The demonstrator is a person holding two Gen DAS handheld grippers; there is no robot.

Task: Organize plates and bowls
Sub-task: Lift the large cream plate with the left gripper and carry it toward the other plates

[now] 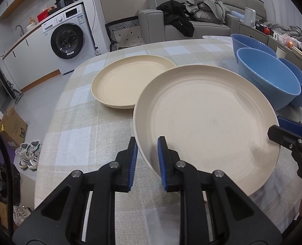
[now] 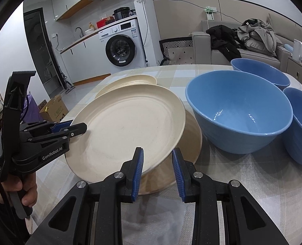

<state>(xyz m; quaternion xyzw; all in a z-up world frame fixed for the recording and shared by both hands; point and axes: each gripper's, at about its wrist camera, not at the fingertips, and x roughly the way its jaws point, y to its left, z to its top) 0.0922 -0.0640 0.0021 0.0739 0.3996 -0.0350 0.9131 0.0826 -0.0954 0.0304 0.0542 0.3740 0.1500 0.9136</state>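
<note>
1. Right now, the left tongs (image 1: 147, 159) are squeezed shut on the near rim of the top plate (image 1: 208, 126). A hand (image 2: 26, 192) holds them.
2. The right tongs (image 2: 158, 171) have the other side of the top plate's rim between their blue pads. I cannot tell if they pinch it or just sit around it.
3. The top plate is cream and tilted, up off the table (image 1: 85, 122).
4. Right under the top plate, a low plate (image 2: 188, 153) of the same color lies flat on the checked cloth.
5. Just to the right of the top plate sits a big blue bowl (image 2: 238, 112). Two more blue bowls (image 2: 259, 71) sit beside and behind it.
6. Behind the top plate, a far plate (image 1: 130, 83) lies flat.
7. Far past the top plate stand a washing machine (image 1: 67, 38) and a gray sofa (image 1: 193, 26) with clothes on it.
</note>
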